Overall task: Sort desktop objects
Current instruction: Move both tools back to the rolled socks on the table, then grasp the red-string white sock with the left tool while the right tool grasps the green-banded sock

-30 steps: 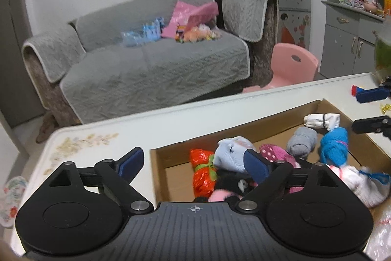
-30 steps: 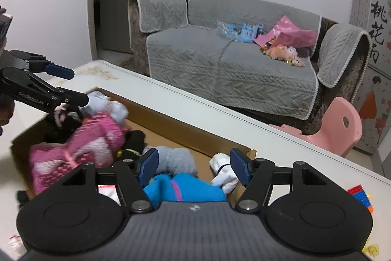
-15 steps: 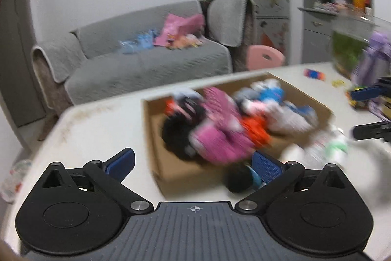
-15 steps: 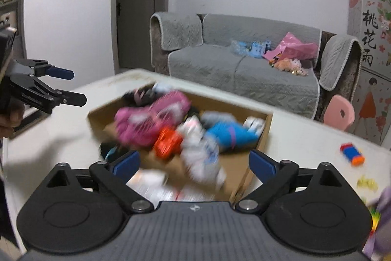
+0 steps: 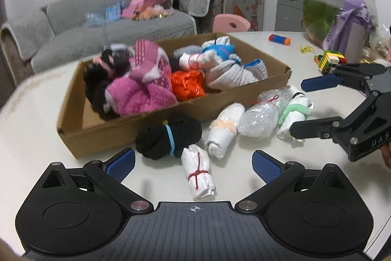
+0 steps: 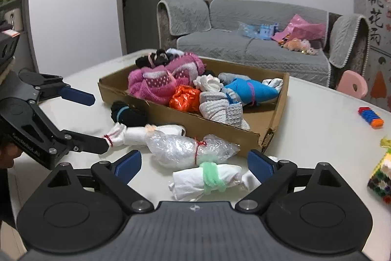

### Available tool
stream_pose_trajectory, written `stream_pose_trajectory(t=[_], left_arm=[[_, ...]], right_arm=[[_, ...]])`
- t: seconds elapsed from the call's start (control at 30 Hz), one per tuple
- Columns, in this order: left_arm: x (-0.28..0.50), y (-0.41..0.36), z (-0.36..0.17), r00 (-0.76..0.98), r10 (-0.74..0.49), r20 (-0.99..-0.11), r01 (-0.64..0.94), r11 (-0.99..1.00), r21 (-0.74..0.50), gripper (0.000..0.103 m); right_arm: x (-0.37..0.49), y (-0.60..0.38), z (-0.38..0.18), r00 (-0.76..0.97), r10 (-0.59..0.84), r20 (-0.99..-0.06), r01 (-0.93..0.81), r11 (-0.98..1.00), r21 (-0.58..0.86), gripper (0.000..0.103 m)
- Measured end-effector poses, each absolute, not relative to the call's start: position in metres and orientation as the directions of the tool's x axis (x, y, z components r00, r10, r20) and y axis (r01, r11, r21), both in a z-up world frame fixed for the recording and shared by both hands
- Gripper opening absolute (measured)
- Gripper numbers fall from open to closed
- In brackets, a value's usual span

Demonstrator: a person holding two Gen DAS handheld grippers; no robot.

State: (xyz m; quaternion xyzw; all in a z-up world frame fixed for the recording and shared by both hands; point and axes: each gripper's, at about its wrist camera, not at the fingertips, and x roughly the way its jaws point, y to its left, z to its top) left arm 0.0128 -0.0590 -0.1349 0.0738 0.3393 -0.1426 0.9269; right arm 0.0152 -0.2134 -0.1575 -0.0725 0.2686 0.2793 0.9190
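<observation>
Both grippers open and empty over rolled bundles on the worktop [image 5: 36, 99].

The white roll with red string [image 5: 199, 173] lies near the box [image 5: 276, 62], its long axis running away from the left camera, between the spread fingers of the left gripper [image 5: 193, 163], untouched. The white roll with green band [image 6: 207, 180] lies crosswise between the spread fingers of the right gripper [image 6: 194, 163], which have just closed slightly from wider and do not touch it. The plastic-wrapped roll [image 6: 190, 149] lies crosswise just behind it. The black roll [image 5: 168, 138] lies against the box wall. The box holds more bundles.
</observation>
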Motion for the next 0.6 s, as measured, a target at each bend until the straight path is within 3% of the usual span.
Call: stream_pose_trajectory(t=[0.13, 0.23, 0.27, 0.47, 0.6], left_arm=[[0.018, -0.056, -0.145, 0.708, -0.215, -0.673, 0.309, 0.951, 0.022, 0.097], [0.022, -0.055, -0.151, 0.683, -0.231, -0.693, 0.327, 0.945, 0.006, 0.082], [0.022, -0.055, -0.151, 0.687, -0.232, -0.689, 0.324, 0.946, 0.004, 0.081], [0.018, -0.063, -0.151, 0.685, -0.245, -0.686, 0.344, 0.939, 0.008, 0.077], [0.016, -0.070, -0.150, 0.676, -0.261, -0.689, 0.368, 0.930, 0.008, 0.068]], right_arm=[[0.022, -0.210, -0.172, 0.669, 0.472, -0.574, -0.576, 0.817, 0.001, 0.087], [0.018, -0.207, -0.182, 0.638, 0.476, -0.605, -0.599, 0.801, 0.000, 0.073], [0.017, -0.206, -0.183, 0.634, 0.470, -0.615, -0.598, 0.801, -0.004, 0.062], [0.012, -0.210, -0.182, 0.639, 0.473, -0.606, -0.581, 0.813, 0.022, 0.063], [0.007, -0.214, -0.180, 0.644, 0.487, -0.590, -0.570, 0.820, 0.053, 0.063]])
